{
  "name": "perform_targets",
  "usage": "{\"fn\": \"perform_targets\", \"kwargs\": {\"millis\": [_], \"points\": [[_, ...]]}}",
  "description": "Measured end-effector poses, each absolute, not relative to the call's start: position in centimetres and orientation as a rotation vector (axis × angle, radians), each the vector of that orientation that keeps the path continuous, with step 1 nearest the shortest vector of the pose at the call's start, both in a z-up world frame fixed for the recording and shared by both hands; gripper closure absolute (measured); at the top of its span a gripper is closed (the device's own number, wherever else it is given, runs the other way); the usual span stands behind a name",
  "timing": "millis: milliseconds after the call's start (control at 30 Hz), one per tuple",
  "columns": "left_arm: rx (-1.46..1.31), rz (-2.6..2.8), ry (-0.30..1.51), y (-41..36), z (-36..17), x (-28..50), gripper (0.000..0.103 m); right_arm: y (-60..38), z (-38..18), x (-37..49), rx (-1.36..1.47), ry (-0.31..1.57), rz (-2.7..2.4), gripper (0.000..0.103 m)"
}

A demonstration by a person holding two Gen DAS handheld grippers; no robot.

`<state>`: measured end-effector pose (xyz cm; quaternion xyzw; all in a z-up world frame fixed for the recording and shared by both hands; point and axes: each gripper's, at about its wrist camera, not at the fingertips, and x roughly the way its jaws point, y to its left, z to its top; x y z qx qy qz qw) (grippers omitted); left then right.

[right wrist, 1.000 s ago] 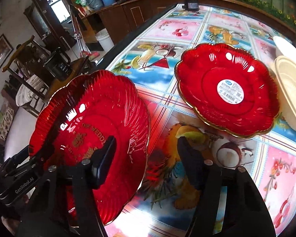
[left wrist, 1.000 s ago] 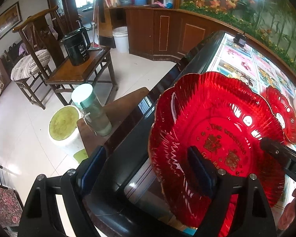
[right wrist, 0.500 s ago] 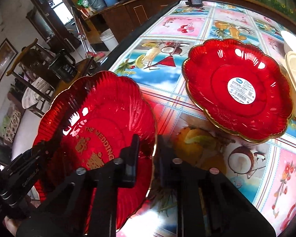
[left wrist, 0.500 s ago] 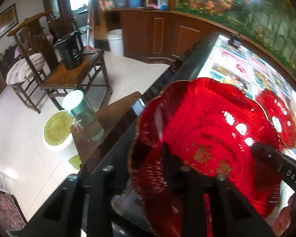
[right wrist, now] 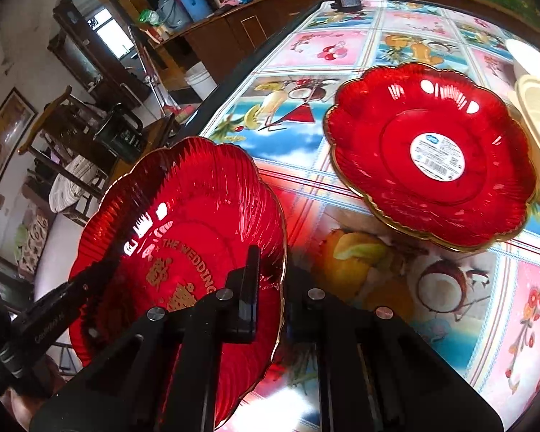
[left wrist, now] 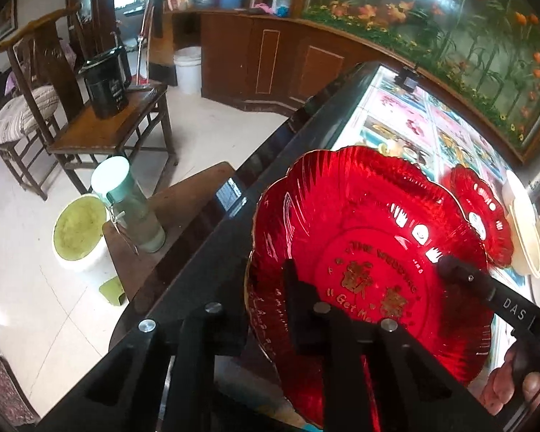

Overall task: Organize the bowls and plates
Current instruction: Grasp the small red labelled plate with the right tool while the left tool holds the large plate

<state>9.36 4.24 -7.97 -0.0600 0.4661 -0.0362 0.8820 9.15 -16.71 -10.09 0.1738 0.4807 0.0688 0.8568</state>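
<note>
You hold one red scalloped plastic plate [right wrist: 183, 230] by opposite rims, tilted up off the surface [right wrist: 342, 50].

Your left gripper [left wrist: 266, 309] and right gripper [right wrist: 270, 284] have just been closing and now pinch its gold-edged rim, sharing the weight for a lift. Gold lettering reads "THE WEDDING" and "Get M…". Ahead of your right gripper, a second red scalloped plate [right wrist: 428, 154] with a white barcode sticker [right wrist: 437, 157], too small to read, lies flat.
</note>
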Motion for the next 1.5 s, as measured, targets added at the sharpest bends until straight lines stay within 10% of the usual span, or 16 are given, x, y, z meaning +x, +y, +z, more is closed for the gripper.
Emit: {"fn": "perform_targets", "kwargs": {"millis": [800,933,1167,1233,1500], "points": [[0.019,-0.126,0.987,0.0,-7.5,4.2,0.086,-20.0,-9.9,3.1,0.402,0.986,0.12,0.093],[0.045,-0.082,0.995,0.6,-8.0,5.5,0.078,-19.6,-10.1,4.4,0.429,0.986,0.164,0.09],[0.056,0.036,0.938,3.3,-7.3,5.0,0.024,-23.3,-8.1,4.2,0.486,0.926,0.193,0.076],[0.028,0.035,0.925,4.4,-6.8,4.2,0.023,-25.7,-7.6,3.4,0.545,0.893,0.149,0.061],[0.046,0.06,0.792,4.4,-4.1,2.0,0.023,-31.3,-8.4,3.8,0.707,0.9,-0.001,0.061]]}}
